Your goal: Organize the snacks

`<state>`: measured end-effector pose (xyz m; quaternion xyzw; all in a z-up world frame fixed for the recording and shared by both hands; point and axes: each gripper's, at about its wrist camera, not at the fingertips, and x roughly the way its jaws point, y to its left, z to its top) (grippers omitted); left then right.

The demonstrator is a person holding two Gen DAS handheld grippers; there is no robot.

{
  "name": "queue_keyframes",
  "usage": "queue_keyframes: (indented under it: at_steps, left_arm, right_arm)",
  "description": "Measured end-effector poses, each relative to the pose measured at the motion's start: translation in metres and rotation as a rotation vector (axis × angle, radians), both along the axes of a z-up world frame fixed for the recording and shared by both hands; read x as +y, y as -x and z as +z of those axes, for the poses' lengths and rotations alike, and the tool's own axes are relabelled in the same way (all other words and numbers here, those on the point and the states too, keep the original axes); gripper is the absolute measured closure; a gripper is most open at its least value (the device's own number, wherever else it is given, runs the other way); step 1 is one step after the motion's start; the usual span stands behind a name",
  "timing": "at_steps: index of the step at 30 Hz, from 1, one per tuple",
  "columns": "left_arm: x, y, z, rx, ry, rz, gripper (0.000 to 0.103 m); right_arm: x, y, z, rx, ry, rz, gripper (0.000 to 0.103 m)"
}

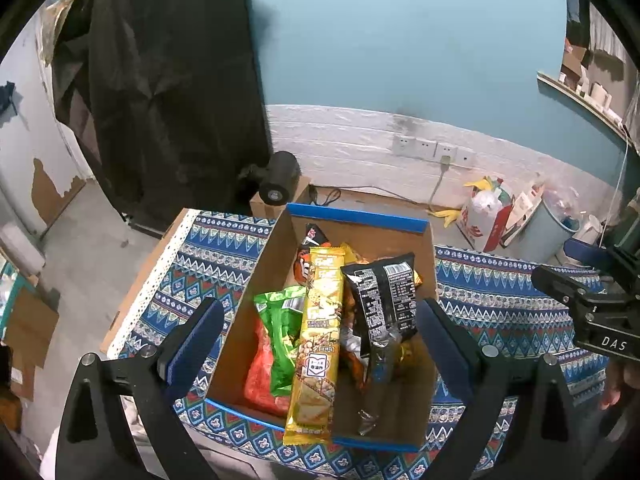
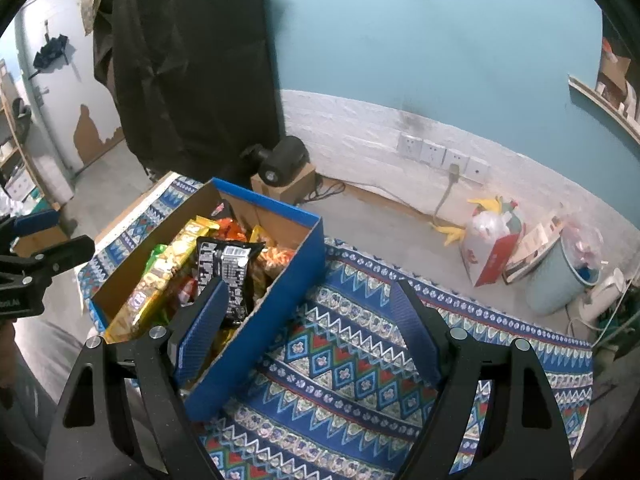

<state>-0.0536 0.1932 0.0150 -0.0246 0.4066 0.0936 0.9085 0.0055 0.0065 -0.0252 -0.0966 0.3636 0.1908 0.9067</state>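
Observation:
A blue-edged cardboard box (image 1: 264, 264) sits on the patterned blue cloth (image 1: 208, 256). It holds several snack packs: a long yellow pack (image 1: 320, 344) on top, a black pack (image 1: 380, 304), a green pack (image 1: 280, 328) and a red pack (image 1: 258, 380). My left gripper (image 1: 320, 336) is open and empty, hovering above the box with its jaws wide on either side. In the right wrist view the box (image 2: 272, 304) lies to the left with the yellow pack (image 2: 160, 276) and black pack (image 2: 228, 276). My right gripper (image 2: 312, 328) is open and empty over the box's right wall and the cloth (image 2: 352, 360).
A black camera (image 1: 278, 178) on a small carton stands behind the table. White bags (image 1: 486, 216) and a grey bin (image 1: 548, 232) sit on the floor at the right by the wall sockets (image 1: 432, 150). A dark coat (image 1: 168, 80) hangs at the left.

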Motion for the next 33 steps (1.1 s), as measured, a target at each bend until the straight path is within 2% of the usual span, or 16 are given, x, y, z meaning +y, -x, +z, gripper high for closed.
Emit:
queue_keyframes:
  at_steps: [14, 24, 28, 33]
  left_arm:
    - [0.0011, 0.0007, 0.0019, -0.001, -0.013, 0.014, 0.005]
    - [-0.0004, 0.0013, 0.0003, 0.002, -0.047, 0.020, 0.005]
    - [-0.0039, 0.0012, -0.0009, 0.001, -0.090, 0.022, 0.005]
    - [-0.0063, 0.0017, -0.0014, 0.006, -0.094, 0.010, 0.005]
  right_arm:
    - [0.0007, 0.0009, 0.0004, -0.007, 0.000, 0.006, 0.022]
    - [0.0025, 0.0023, 0.0006, -0.007, 0.006, 0.011, 0.022]
    - [0.0037, 0.0027, -0.0010, -0.003, 0.016, 0.012, 0.022]
    - [0.0031, 0.0015, -0.0018, 0.000, 0.025, 0.007, 0.022]
